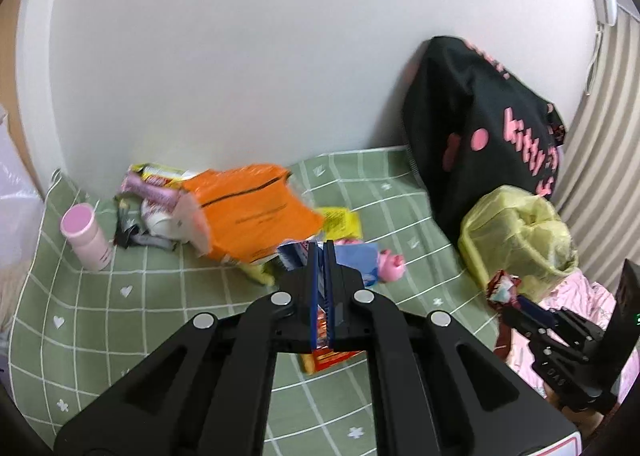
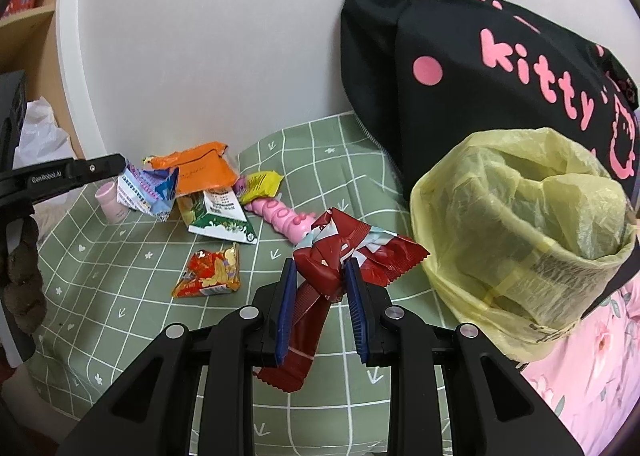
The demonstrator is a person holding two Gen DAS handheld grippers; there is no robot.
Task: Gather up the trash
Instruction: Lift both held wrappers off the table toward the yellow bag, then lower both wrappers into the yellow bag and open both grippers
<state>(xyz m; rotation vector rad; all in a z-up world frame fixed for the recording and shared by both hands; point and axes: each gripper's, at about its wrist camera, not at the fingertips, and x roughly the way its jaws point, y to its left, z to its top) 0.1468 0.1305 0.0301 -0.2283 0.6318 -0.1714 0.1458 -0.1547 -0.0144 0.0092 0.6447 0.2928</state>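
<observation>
Left gripper (image 1: 321, 256) — jaws together, clamped on a blue-white wrapper (image 2: 148, 191) held above the green checked bedsheet (image 2: 120, 288). Right gripper (image 2: 322, 272) — jaws clamped on a crumpled red wrapper (image 2: 344, 252), beside the yellow bin bag (image 2: 520, 240). Red-gold wrapper (image 2: 210, 274) lies on the sheet.

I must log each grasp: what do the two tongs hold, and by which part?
Right tongs: red wrapper, at its crumpled middle. Left tongs: blue-white carton, by its edge.
</observation>
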